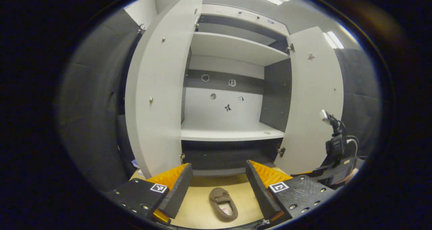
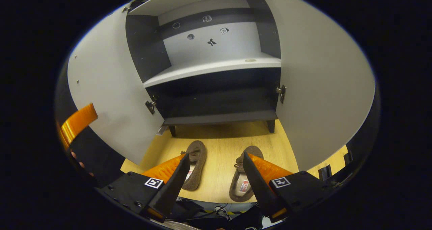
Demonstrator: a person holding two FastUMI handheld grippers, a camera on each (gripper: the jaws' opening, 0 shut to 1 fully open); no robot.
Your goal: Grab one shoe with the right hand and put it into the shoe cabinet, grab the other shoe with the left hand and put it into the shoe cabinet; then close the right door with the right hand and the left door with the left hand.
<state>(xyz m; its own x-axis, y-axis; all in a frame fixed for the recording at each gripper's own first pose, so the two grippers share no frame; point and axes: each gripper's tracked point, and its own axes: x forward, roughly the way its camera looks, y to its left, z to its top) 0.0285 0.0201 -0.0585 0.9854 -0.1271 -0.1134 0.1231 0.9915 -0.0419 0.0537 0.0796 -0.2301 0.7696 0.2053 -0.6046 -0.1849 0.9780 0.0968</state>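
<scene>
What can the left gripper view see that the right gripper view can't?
The left gripper view takes in the cabinet's upper shelf and top drawer, plus one shoe between its open fingers. The right gripper view looks lower: two shoes, a left shoe and a right shoe, on the wooden floor by the cabinet's feet. Both show the open doors, the empty middle shelf and the dark bottom compartment.

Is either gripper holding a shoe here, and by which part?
No. The left gripper and right gripper are both open, above the shoes on the floor.
</scene>
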